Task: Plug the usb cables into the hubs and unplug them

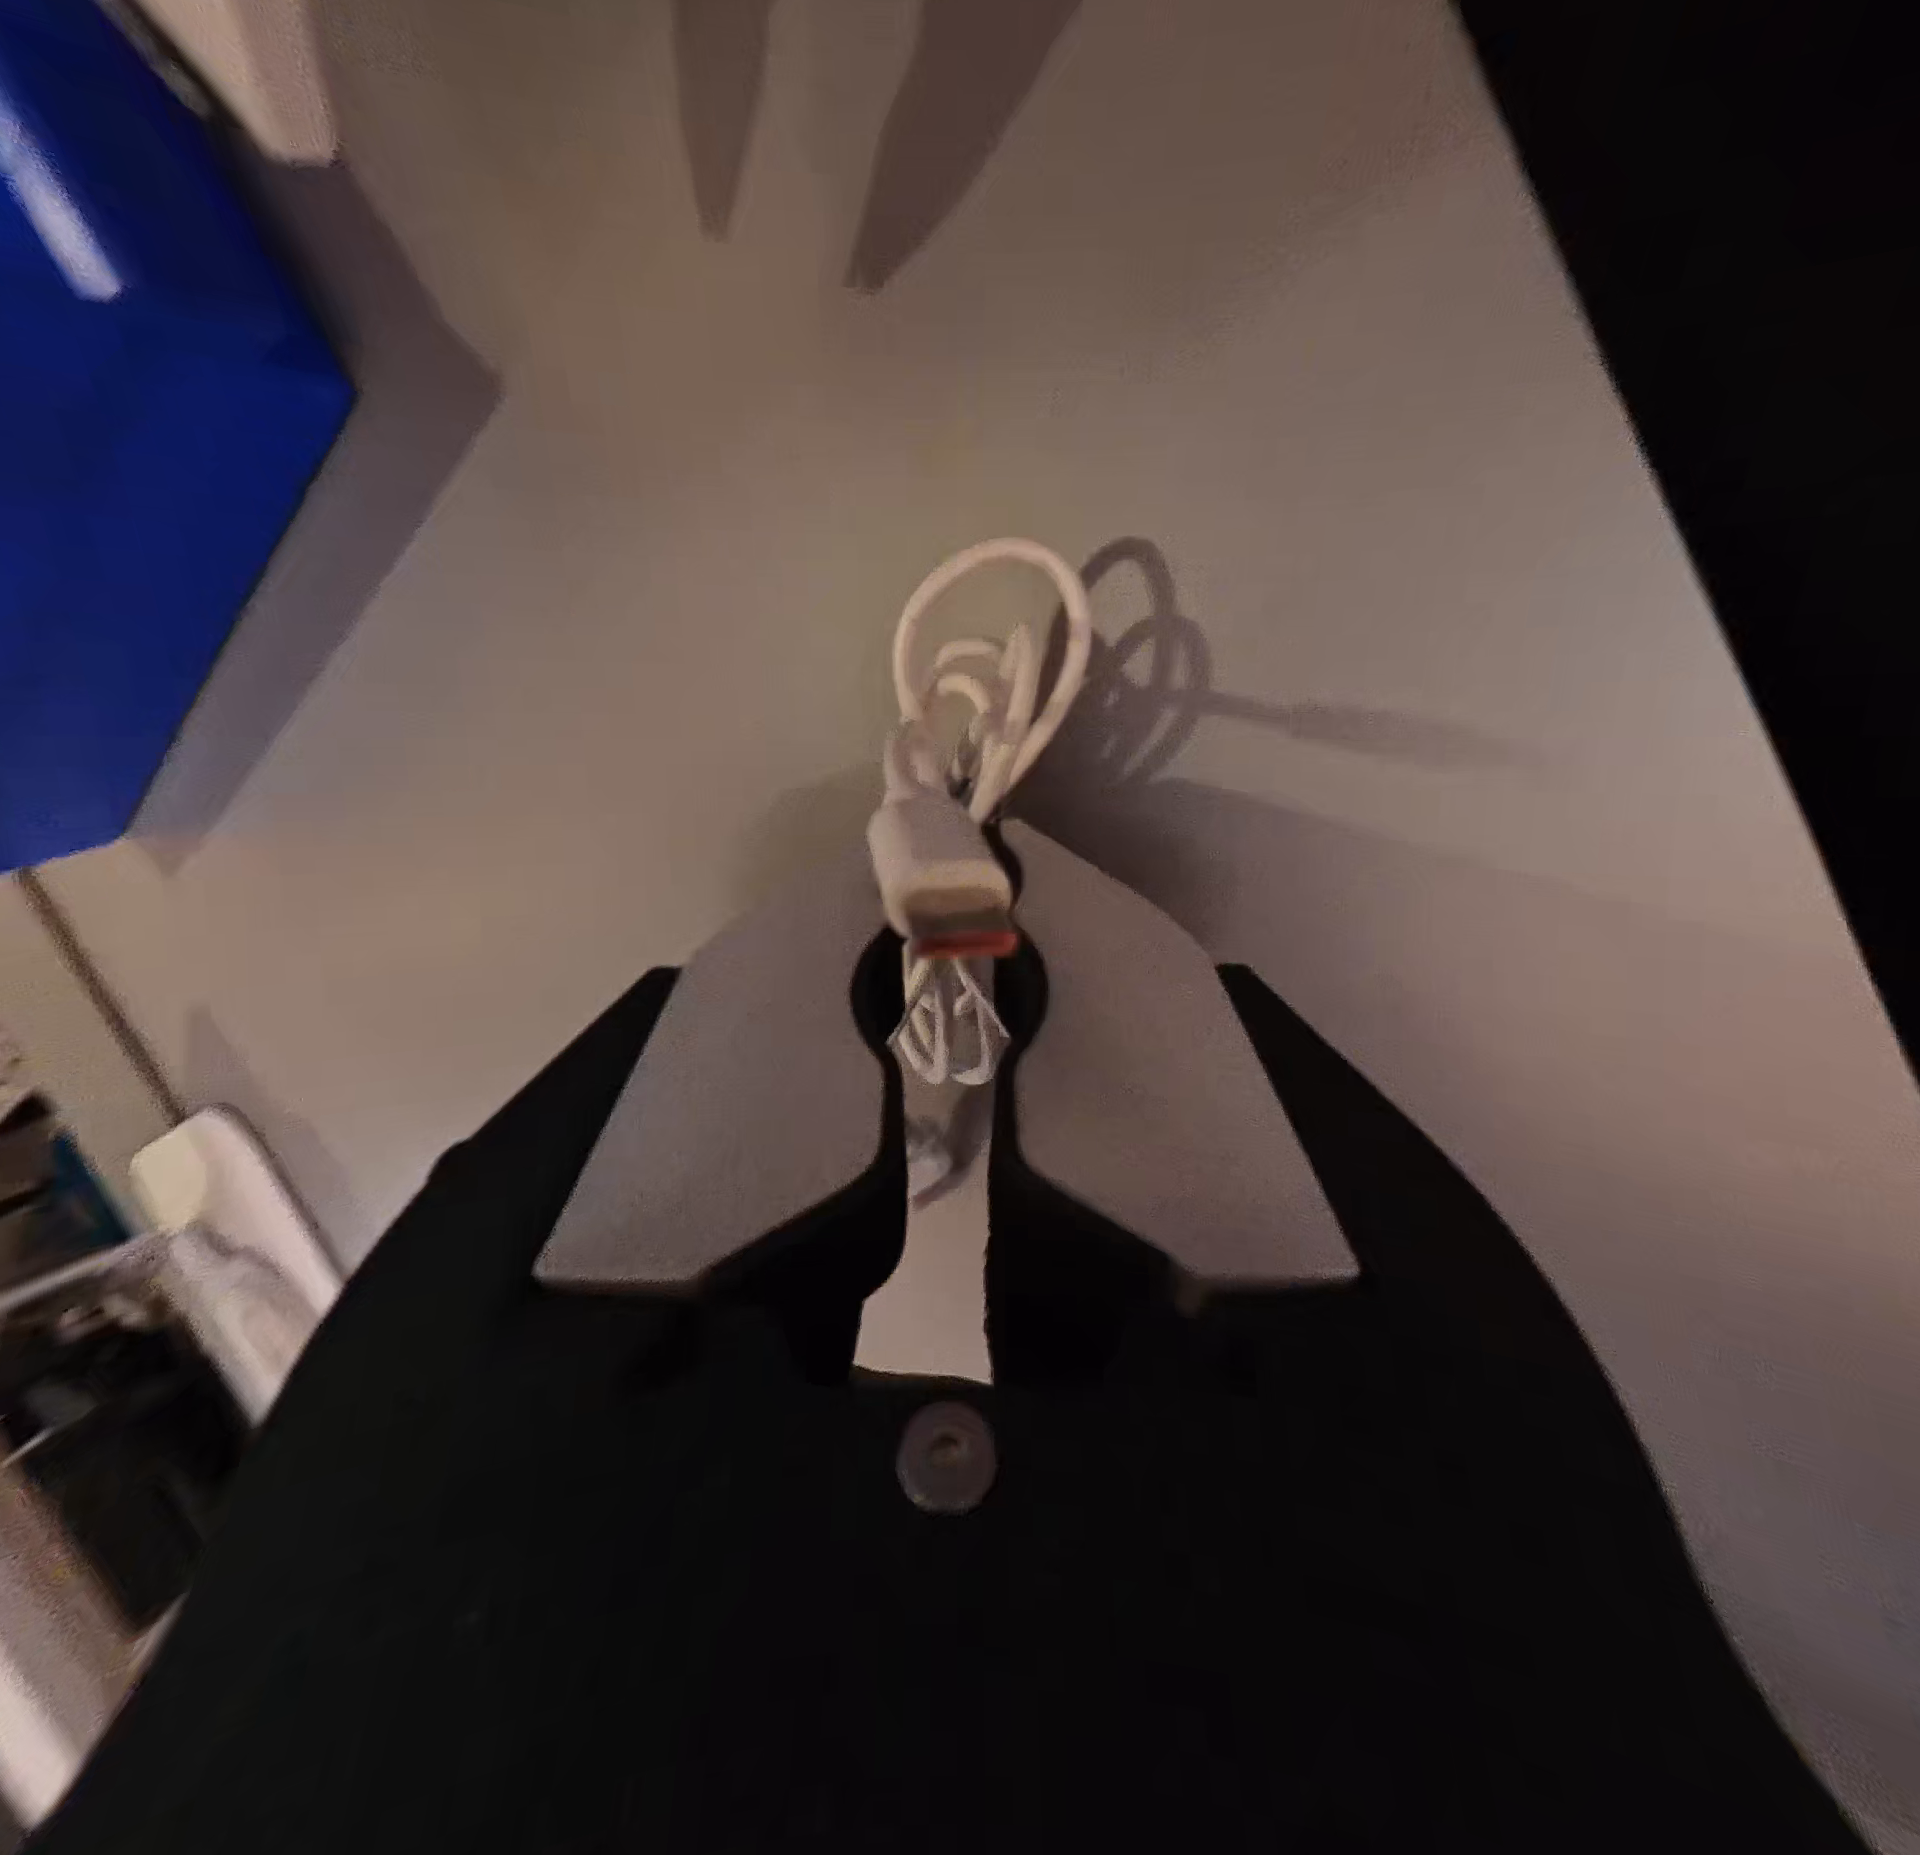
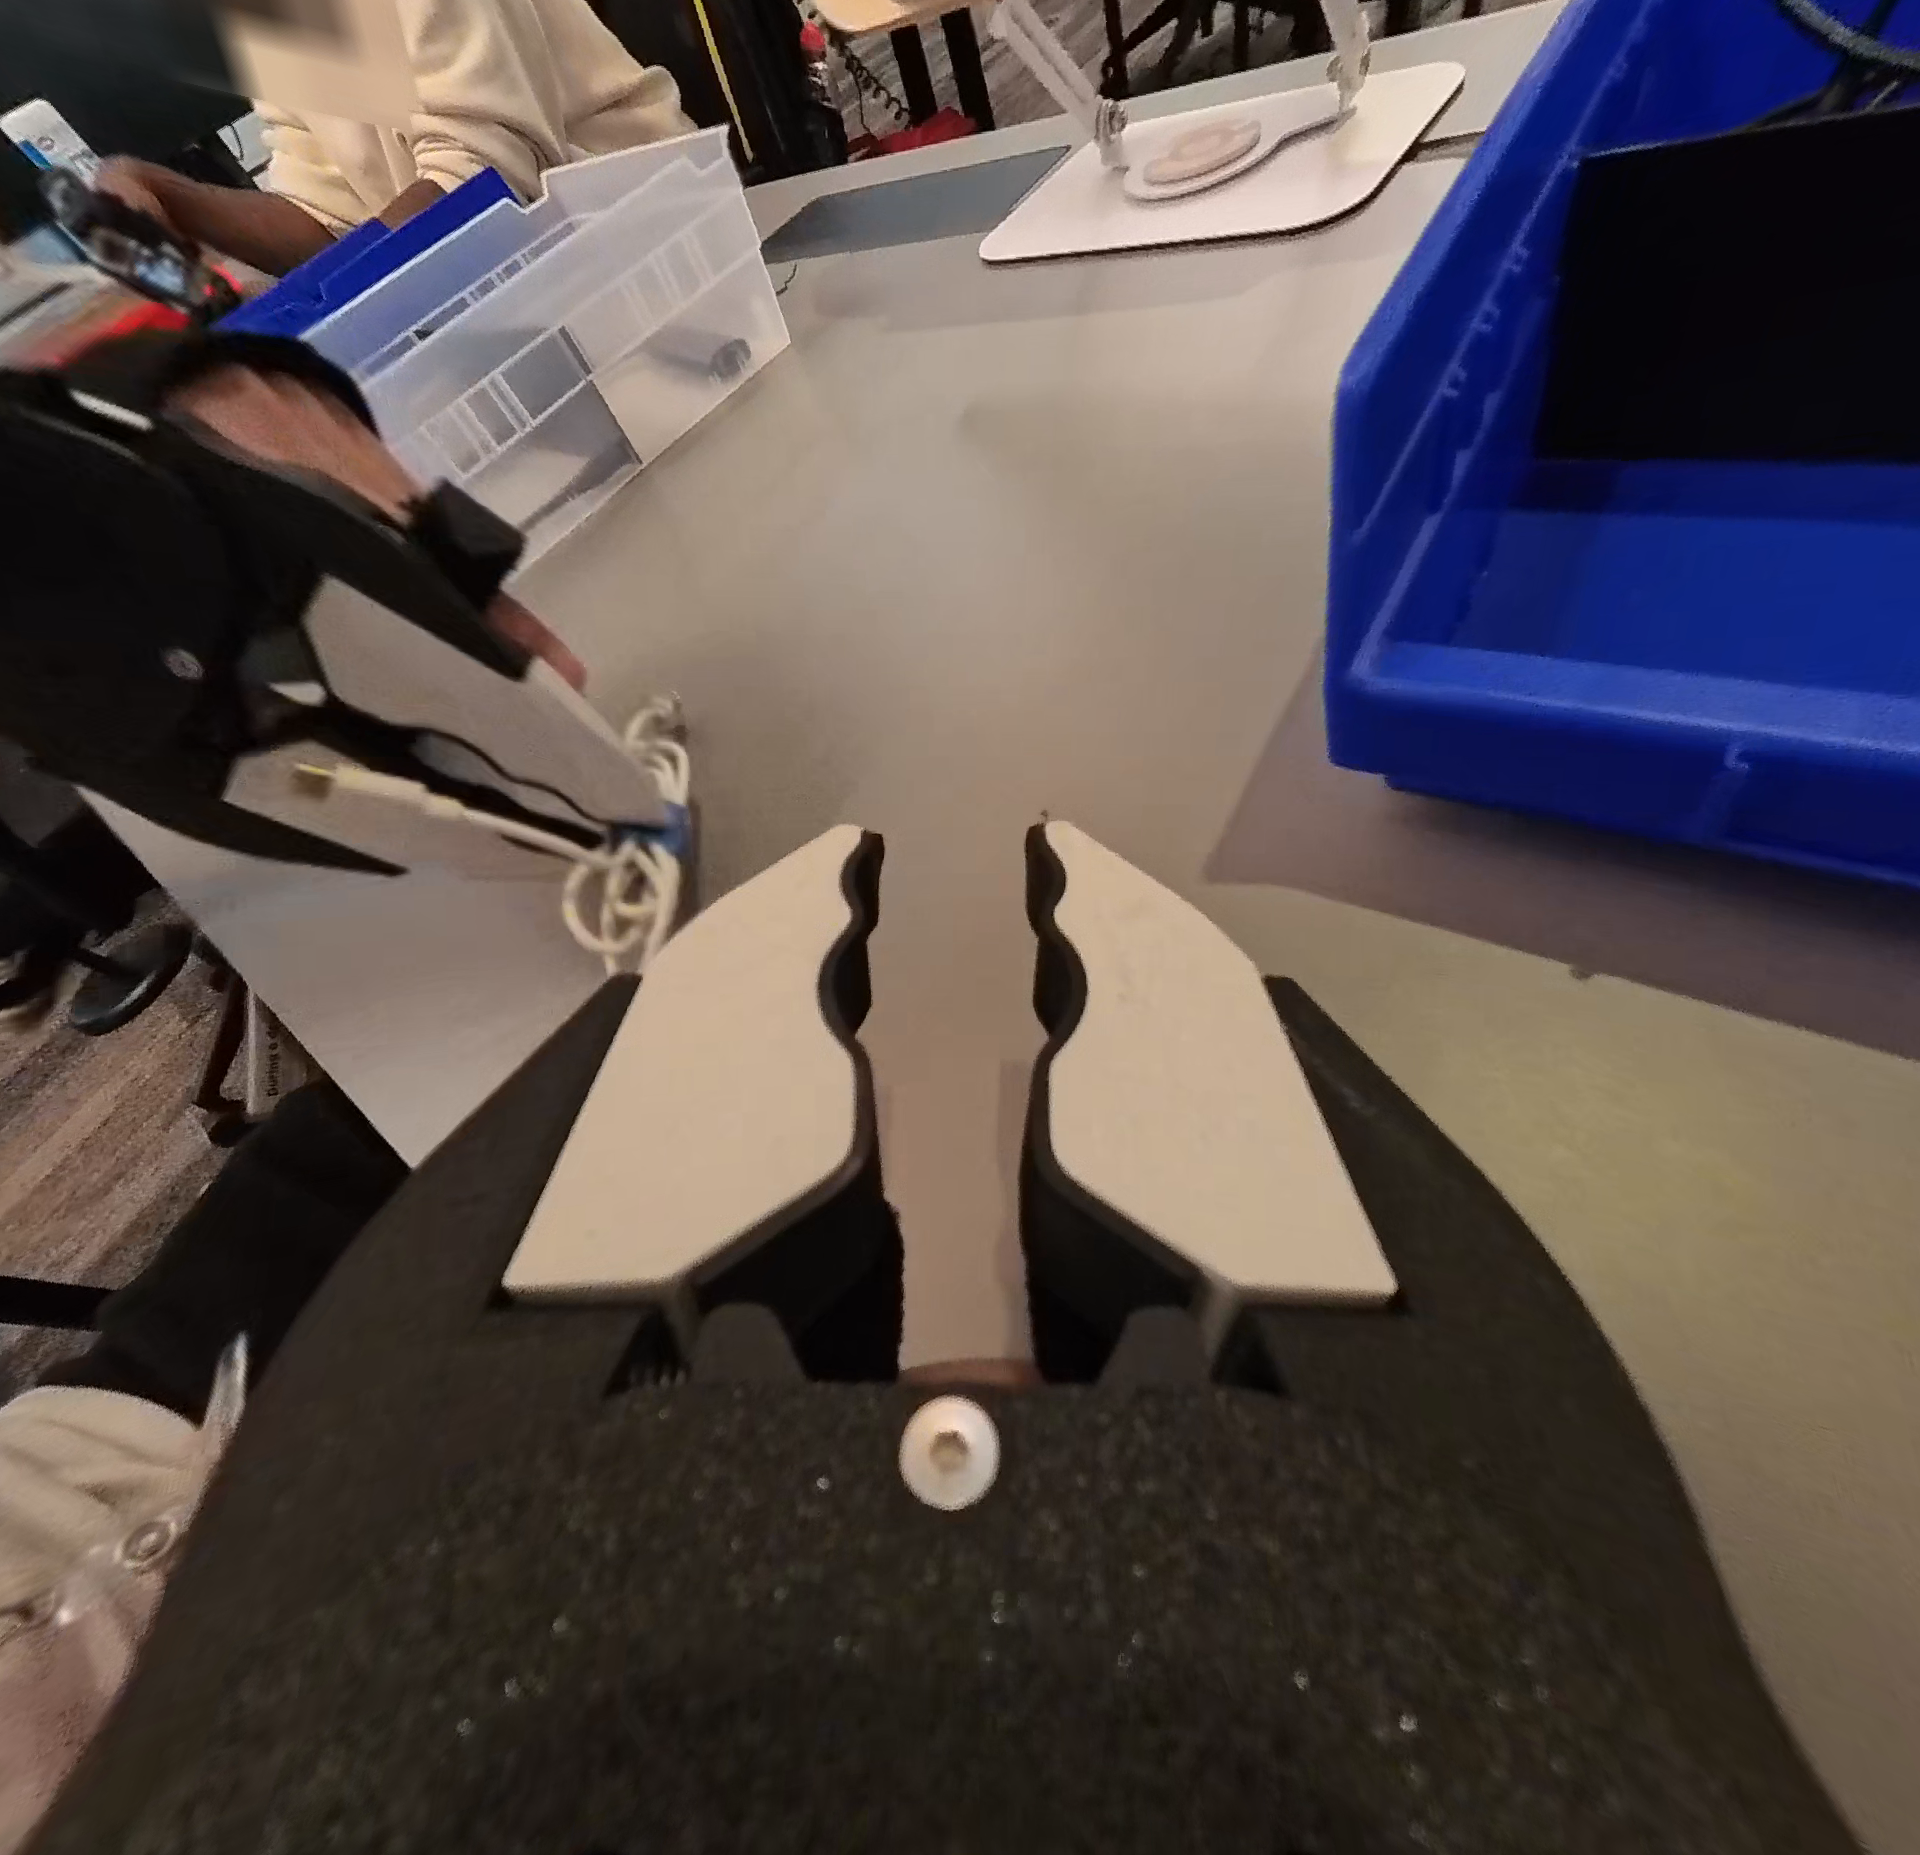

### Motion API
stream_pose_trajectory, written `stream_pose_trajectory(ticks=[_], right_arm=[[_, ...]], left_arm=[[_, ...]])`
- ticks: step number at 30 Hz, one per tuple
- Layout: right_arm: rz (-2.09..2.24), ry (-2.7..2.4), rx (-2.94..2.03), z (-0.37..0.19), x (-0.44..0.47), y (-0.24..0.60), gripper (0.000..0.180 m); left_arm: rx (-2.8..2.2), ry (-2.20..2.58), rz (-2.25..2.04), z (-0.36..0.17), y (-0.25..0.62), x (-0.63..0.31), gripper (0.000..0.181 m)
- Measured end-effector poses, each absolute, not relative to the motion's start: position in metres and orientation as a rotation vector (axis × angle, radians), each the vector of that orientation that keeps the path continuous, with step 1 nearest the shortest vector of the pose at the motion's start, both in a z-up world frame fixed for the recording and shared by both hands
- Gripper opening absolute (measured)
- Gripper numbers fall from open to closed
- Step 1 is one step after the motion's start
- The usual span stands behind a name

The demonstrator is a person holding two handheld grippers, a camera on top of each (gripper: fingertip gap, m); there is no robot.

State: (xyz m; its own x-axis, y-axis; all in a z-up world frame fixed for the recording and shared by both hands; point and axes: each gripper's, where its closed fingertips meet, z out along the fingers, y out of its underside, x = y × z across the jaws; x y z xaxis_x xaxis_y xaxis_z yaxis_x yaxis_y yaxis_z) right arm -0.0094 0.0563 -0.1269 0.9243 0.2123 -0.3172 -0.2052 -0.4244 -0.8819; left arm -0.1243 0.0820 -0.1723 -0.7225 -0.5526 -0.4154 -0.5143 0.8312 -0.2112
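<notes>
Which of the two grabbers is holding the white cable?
The left hand-held gripper: its jaws pinch the bundled white cable. The right hand-held gripper is open and empty.

- The grey table (image 2: 935, 558) lies under everything I can see; I place the rest by it.
- A blue bin (image 2: 1621, 600) sits at the table's right side, its front open toward me.
- A clear plastic organiser (image 2: 613, 340) stands on the table's far left part.
- A white stand (image 2: 1226, 184) rests on its far edge.
- Past the table's left end sits a person in a cream top (image 2: 499, 70).
- Off the table's left corner, something white, perhaps a charger (image 1: 223, 1213), is too blurred to name.
</notes>
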Motion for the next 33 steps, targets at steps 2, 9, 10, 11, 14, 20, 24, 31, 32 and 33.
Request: stream_pose_trajectory(ticks=[2,9,10,11,14,20,24,31,32,33], right_arm=[[0.477,0.007,-1.952,-0.127,-0.008,0.055,0.026],[0.520,0.007,-1.965,-0.130,-0.011,0.054,0.027],[0.527,0.007,-1.966,-0.131,-0.011,0.055,0.027],[0.534,0.007,-1.967,-0.131,-0.012,0.055,0.027],[0.541,0.006,-1.970,-0.132,-0.013,0.055,0.027],[0.580,0.018,-1.972,-0.133,-0.017,0.058,0.027],[0.595,0.008,-1.982,-0.134,-0.022,0.062,0.027],[0.594,-0.020,-1.983,-0.133,-0.027,0.059,0.027],[0.597,-0.021,-1.981,-0.133,-0.026,0.058,0.027],[0.606,-0.021,-1.980,-0.133,-0.026,0.058,0.027]], left_arm=[[-0.810,2.545,-0.155,-0.182,0.076,-0.113,0.012],[-1.146,2.302,-0.376,-0.164,0.073,-0.134,0.042],[-1.230,2.220,-0.469,-0.149,0.074,-0.145,0.046],[-1.308,2.126,-0.570,-0.131,0.077,-0.159,0.048],[-1.541,1.791,-0.710,-0.075,0.123,-0.219,0.046],[-2.296,1.140,-0.117,-0.085,0.305,-0.407,0.047],[-2.657,0.795,0.124,-0.140,0.351,-0.463,0.037],[-2.782,0.471,0.207,-0.174,0.380,-0.472,0.043],[-2.785,0.433,0.186,-0.175,0.382,-0.472,0.043],[-2.787,0.399,0.175,-0.176,0.384,-0.472,0.044]])
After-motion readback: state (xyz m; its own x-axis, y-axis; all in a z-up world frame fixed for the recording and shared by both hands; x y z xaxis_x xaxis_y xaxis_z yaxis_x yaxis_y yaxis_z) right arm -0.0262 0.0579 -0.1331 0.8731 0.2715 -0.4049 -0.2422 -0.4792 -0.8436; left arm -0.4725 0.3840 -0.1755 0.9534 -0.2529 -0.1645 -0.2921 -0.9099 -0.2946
